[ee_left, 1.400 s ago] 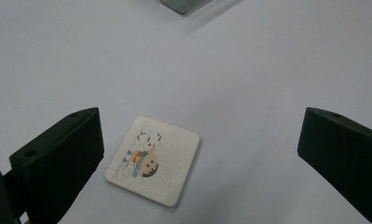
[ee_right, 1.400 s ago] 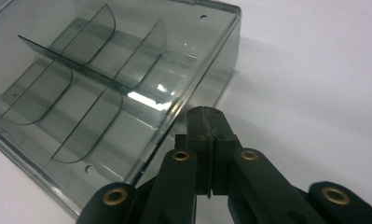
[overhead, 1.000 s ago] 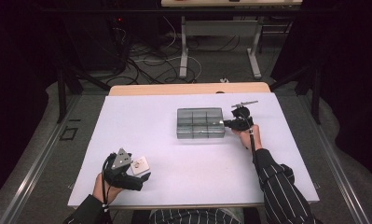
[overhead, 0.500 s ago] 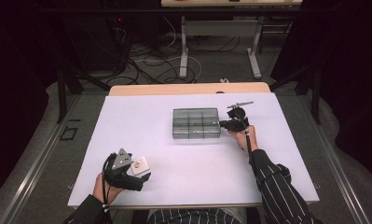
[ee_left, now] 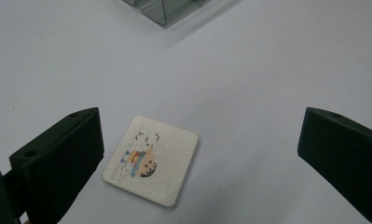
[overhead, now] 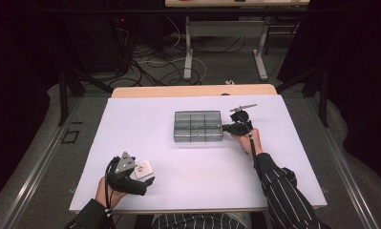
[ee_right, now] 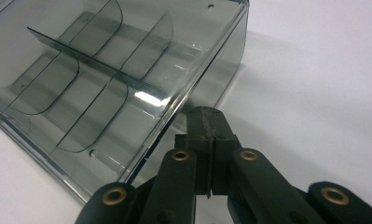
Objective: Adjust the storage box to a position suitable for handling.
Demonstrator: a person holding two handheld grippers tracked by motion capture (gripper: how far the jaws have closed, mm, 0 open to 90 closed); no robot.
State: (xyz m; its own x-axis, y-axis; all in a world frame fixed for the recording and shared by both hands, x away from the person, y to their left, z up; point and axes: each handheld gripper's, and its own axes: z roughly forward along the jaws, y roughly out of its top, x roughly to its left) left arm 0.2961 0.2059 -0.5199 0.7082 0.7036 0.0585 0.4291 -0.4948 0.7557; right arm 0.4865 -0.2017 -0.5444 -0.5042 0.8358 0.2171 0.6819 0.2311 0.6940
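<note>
Organizer box (overhead: pixel 197 126) of smoky clear plastic, split into six compartments, is sitting near the middle of the white table (overhead: pixel 145 119). Beyond the table's far edge, grey floor (overhead: pixel 145 86) strewn with cables and the legs of another desk (overhead: pixel 224 47) are lying in a dark room. The person's striped sleeve (overhead: pixel 286 191) is reaching forward on the right, its hand holding the right gripper (overhead: pixel 230 128) against the box's right end; in the right gripper view the right gripper's (ee_right: pixel 210 122) jaws are pressed together, tips touching the box's (ee_right: pixel 104 79) wall. At the table's near-left corner the left gripper (overhead: pixel 147 183) is resting low, jaws spread wide, with a small cartoon-printed card (ee_left: pixel 151 159) lying flat between them, closer to one jaw.
</note>
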